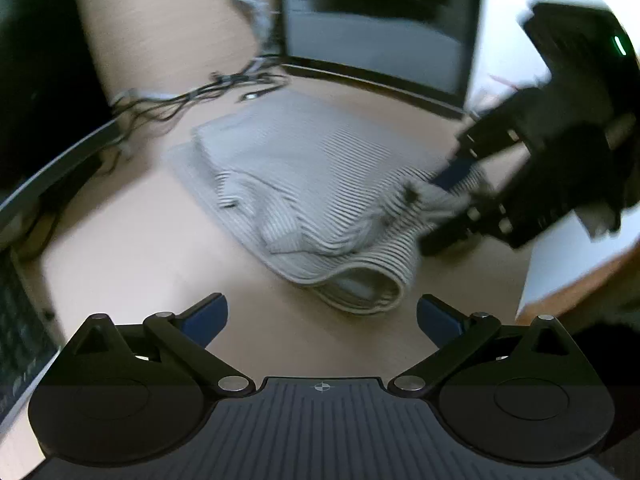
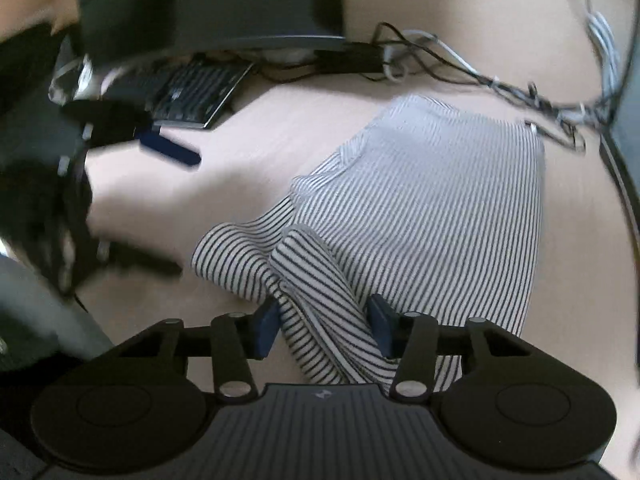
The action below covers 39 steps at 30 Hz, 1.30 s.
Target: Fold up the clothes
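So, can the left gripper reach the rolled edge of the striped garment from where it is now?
Probably yes. The left gripper is open, and only bare desk lies between its fingers and the striped garment edge.

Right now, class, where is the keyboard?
In the right wrist view, the keyboard lies upper left on the desk, under the monitor, left of the striped garment.

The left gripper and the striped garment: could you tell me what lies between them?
Only bare desk, seen in the left wrist view, separates the left gripper from the striped garment.
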{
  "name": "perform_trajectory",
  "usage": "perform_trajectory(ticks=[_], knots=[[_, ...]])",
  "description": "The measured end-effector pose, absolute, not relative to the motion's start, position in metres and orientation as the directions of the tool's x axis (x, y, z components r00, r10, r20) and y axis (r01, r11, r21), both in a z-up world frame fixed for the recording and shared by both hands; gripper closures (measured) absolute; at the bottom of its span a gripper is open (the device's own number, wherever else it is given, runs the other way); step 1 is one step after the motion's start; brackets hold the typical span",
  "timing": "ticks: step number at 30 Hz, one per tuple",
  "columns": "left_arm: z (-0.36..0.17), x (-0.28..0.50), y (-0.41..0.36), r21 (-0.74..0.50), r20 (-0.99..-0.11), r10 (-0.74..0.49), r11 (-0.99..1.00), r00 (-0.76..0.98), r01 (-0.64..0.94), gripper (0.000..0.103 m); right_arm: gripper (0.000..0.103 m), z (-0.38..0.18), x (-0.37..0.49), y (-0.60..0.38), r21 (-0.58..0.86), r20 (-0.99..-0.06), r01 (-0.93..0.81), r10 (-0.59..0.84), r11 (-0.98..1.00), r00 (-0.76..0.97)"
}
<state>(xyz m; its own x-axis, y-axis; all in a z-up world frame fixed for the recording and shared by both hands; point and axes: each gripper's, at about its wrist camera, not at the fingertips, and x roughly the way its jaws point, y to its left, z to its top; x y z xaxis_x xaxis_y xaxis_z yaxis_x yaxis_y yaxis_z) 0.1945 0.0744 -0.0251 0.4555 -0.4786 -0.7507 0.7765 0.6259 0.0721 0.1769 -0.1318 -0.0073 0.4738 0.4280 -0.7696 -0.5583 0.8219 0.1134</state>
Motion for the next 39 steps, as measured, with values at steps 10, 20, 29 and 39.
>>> perform_trajectory(ticks=[10, 20, 29, 39], knots=[[-0.041, 0.221, 0.037, 0.082, -0.735, -0.436, 0.702, 0.519, 0.707, 0.000, 0.023, -0.009, 0.118, -0.109, -0.338, -0.699, -0.656, 0.286, 0.675, 0.655], [-0.013, 0.239, 0.070, -0.142, -0.712, -0.563, 0.700, 0.419, 0.699, 0.000, 0.072, -0.022, 0.121, -0.114, -0.440, -0.640, -0.585, 0.219, 0.682, 0.736], [0.011, 0.306, 0.114, -0.280, -0.615, -0.598, 0.775, 0.515, 0.566, 0.013, 0.077, 0.018, 0.133, -0.130, -0.405, -0.663, -0.578, 0.208, 0.708, 0.719], [-0.053, 0.327, 0.053, -0.331, -0.661, -0.682, 0.640, 0.313, 0.693, 0.042, 0.078, 0.082, 0.110, -0.113, -0.516, -0.752, -0.745, 0.194, 0.423, 0.630]])
